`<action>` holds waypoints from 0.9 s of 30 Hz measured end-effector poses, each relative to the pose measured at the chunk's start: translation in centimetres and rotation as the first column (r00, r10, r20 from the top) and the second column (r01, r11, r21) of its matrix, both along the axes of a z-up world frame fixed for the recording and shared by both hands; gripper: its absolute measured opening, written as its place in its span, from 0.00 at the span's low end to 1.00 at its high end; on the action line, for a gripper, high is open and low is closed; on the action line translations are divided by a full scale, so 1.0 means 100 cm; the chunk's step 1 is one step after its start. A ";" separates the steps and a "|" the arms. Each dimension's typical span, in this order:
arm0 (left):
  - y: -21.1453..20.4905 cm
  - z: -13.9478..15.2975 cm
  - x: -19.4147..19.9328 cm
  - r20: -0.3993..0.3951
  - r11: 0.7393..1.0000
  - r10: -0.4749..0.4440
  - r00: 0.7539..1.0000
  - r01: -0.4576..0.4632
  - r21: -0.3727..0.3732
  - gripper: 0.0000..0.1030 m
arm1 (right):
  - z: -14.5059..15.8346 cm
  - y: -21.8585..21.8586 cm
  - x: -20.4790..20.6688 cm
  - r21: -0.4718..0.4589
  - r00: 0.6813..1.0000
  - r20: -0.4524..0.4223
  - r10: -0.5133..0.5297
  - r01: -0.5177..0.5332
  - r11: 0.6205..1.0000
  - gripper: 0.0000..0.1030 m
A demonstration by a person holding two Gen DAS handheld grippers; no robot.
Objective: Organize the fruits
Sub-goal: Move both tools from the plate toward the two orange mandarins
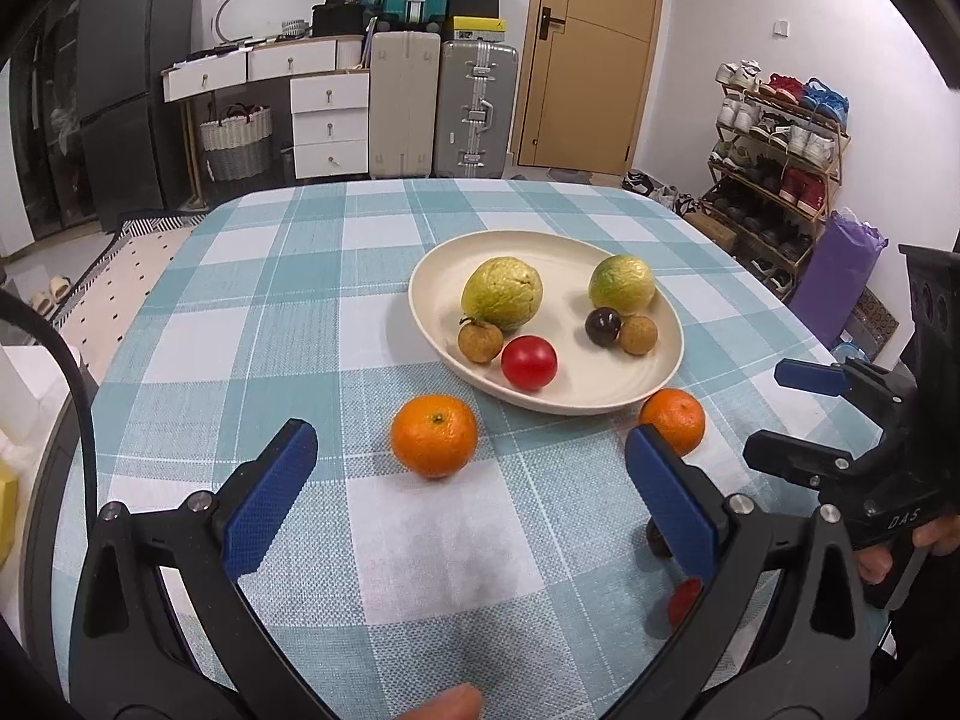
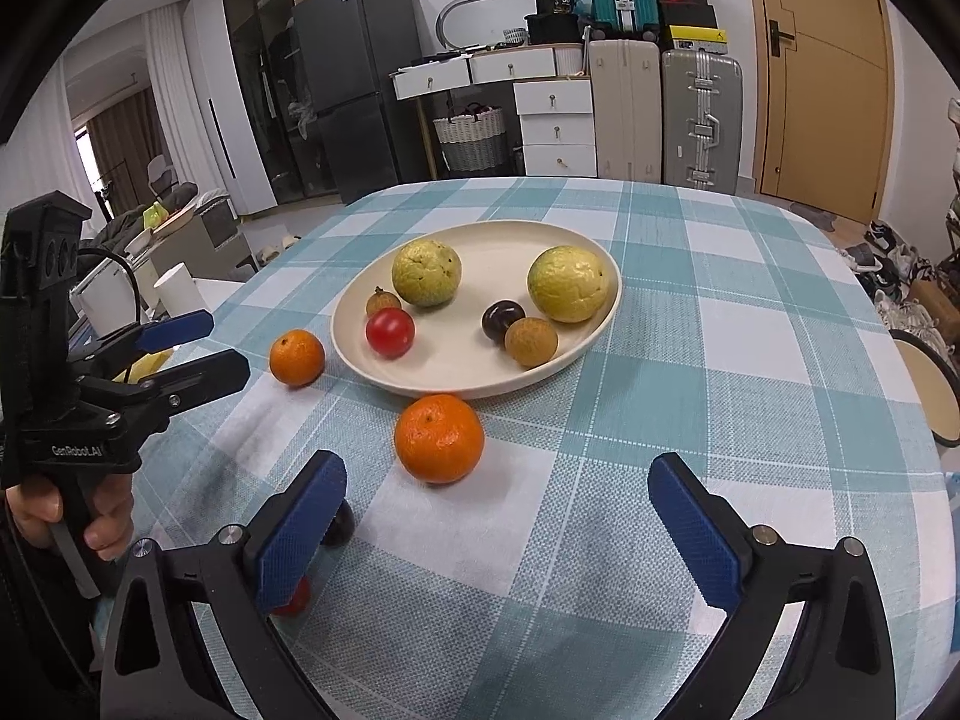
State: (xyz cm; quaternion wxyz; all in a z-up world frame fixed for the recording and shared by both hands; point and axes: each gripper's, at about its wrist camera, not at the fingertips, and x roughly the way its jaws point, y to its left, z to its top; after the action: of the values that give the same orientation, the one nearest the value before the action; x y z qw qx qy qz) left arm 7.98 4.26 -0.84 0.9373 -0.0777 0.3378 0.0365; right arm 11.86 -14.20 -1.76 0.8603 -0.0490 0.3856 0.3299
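Left wrist view: the left claw [image 1: 471,495] stands spread and empty over the checked surface [image 1: 252,330]. One orange [image 1: 434,435] lies just beyond it, near the plate [image 1: 600,387] of fruit.

Right wrist view: the right claw [image 2: 498,519] is likewise spread and empty, a second orange [image 2: 439,437] just ahead. Judged step: gathering loose fruit. Next: straddle an orange, close, and lift.

place: lived-in home | evidence: checked tablecloth [image 1: 288,312] at 6 o'clock; fridge [image 1: 129,78] at 10; stacked suitcases [image 1: 474,108] at 12; shoe rack [image 1: 780,156] at 2
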 end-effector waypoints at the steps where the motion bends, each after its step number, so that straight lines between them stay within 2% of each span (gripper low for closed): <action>1: 0.001 -0.002 0.001 -0.006 1.000 0.004 1.000 -0.004 -0.005 1.00 | -0.001 0.001 0.000 -0.004 1.000 -0.002 0.002 -0.002 1.000 1.00; 17: 0.011 -0.018 0.013 -0.062 0.999 0.036 0.997 -0.037 -0.013 1.00 | -0.019 0.021 0.016 -0.040 0.996 -0.089 0.026 -0.030 0.999 0.99; 19: 0.012 -0.019 0.014 -0.067 0.999 0.038 0.997 -0.039 -0.017 1.00 | -0.018 0.027 0.015 -0.045 0.994 -0.092 0.053 -0.057 0.997 0.95; 21: 0.013 -0.020 0.015 -0.072 0.999 0.039 0.997 -0.040 -0.018 1.00 | -0.018 0.032 0.015 -0.043 0.993 -0.095 0.074 -0.078 0.996 0.83; 23: 0.013 -0.021 0.016 -0.076 0.999 0.039 0.996 -0.040 -0.017 1.00 | -0.018 0.035 0.016 -0.040 0.990 -0.105 0.091 -0.095 0.995 0.76; 27: 0.013 -0.023 0.018 -0.083 0.999 0.035 0.996 -0.037 -0.017 1.00 | -0.021 0.040 0.016 -0.035 0.987 -0.116 0.110 -0.115 0.993 0.69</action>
State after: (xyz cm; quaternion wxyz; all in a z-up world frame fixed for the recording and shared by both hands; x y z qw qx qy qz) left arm 9.81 5.59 -3.14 0.9210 -0.0910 0.3751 0.0535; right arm 13.42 -10.16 -3.82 0.8157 -0.0699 0.4373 0.3721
